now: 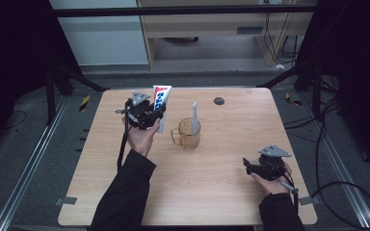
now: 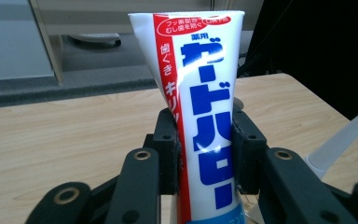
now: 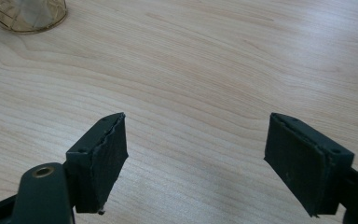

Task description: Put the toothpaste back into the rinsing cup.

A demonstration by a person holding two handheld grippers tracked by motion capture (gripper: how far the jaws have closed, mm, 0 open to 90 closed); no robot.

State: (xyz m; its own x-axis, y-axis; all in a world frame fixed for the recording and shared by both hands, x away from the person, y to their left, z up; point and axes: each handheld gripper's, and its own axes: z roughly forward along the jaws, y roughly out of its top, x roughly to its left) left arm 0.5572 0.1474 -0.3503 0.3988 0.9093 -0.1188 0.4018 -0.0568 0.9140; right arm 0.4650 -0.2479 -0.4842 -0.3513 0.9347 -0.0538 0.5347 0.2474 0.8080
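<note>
— Where was the toothpaste tube [image 2: 200, 116] just then?

— Clamped between the fingers [image 2: 165, 140] of the left gripper [image 1: 147, 114], upright, with its flat crimped end well above them. The mug [image 1: 188, 134] stood on the desk [image 1: 221, 192] just beside those fingers, a toothbrush [image 1: 194, 118] already leaning inside it.

— What could have gone wrong?

— I judged the grip the weak point. The fingers pinched a soft tube low on its body (the long upper part stood free), so a quick swing might have let it bend or slide through. And if the tube was meant for the mug, its lower end, hidden under the fingers, could have caught the rim or knocked the toothbrush, tipping the mug.

— And the other hand?

— The right gripper [image 1: 265, 168] sat well apart from all that, its fingers [image 3: 105, 158] spread wide over bare desk, holding nothing. It wasn't near enough to steady the mug if it rocked.
</note>
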